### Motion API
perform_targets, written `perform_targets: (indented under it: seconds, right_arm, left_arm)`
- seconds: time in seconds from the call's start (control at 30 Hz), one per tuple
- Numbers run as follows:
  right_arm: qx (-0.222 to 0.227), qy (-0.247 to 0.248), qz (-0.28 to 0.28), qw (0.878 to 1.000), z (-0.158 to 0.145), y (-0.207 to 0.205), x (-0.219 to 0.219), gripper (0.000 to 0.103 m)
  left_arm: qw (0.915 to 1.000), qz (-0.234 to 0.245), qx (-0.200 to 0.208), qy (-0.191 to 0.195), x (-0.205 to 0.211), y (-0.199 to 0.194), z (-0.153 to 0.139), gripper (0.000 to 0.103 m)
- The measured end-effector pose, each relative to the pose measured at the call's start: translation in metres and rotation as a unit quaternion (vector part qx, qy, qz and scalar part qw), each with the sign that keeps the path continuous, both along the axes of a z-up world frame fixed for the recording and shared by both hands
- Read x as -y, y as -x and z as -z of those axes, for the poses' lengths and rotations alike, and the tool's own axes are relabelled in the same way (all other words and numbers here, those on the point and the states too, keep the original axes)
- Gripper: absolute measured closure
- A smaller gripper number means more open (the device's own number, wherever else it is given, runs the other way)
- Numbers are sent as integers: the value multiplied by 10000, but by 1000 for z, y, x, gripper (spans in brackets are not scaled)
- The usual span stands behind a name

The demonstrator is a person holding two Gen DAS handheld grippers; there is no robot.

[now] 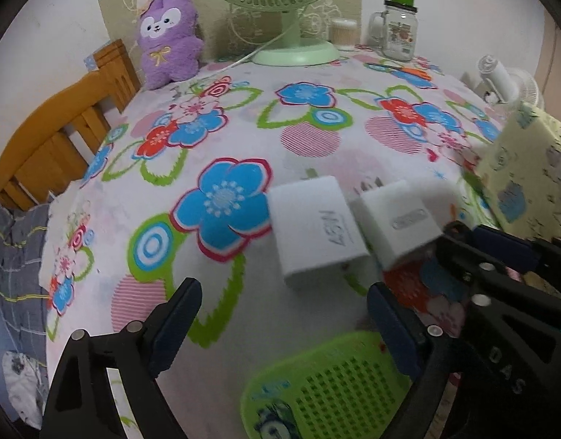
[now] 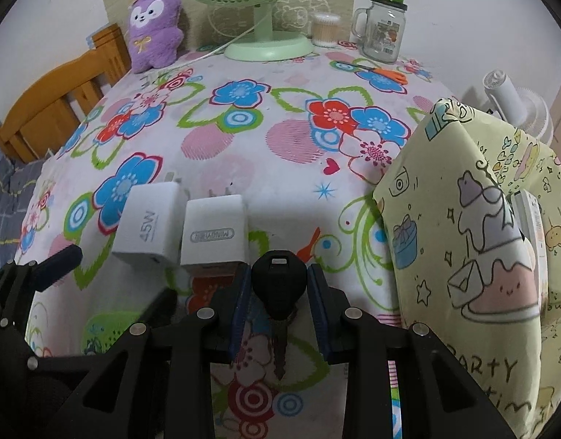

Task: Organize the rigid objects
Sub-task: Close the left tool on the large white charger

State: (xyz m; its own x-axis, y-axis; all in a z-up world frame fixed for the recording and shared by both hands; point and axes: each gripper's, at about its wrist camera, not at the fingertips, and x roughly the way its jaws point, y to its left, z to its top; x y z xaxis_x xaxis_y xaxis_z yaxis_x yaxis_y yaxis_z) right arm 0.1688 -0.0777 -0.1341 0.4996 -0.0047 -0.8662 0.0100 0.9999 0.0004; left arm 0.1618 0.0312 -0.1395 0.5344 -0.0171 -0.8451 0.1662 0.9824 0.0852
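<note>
Two white charger plugs lie side by side on the flowered tablecloth: a 45W one point(image 1: 317, 226) point(image 2: 150, 228) and a smaller one point(image 1: 399, 225) point(image 2: 214, 236). My right gripper point(image 2: 279, 285) is shut on a black-headed key point(image 2: 278, 283), held just in front of the smaller charger, blade pointing back toward the camera. My left gripper point(image 1: 284, 314) is open and empty, just in front of the 45W charger. It shows at the left of the right wrist view point(image 2: 61, 256). The right gripper shows at the right of the left wrist view point(image 1: 500, 256).
A green perforated basket point(image 1: 328, 384) lies below my left gripper. A yellow patterned box point(image 2: 481, 248) stands at the right. At the back are a green fan point(image 2: 269, 44), a purple plush point(image 2: 152, 25), a glass jar point(image 2: 381, 25), a swab box point(image 2: 324, 29) and orange scissors point(image 2: 386, 71).
</note>
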Motion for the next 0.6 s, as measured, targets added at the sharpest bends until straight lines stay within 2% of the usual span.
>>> perform_targets:
  seconds: [0.3, 0.6]
  right_arm:
    - [-27, -100, 184, 9998, 2, -11, 9, 69]
    - [-27, -218, 247, 9995, 3, -16, 12, 69]
  left_arm:
    - [9999, 86, 6, 59, 5, -16, 3, 11]
    - [9997, 248, 70, -48, 12, -24, 2, 10]
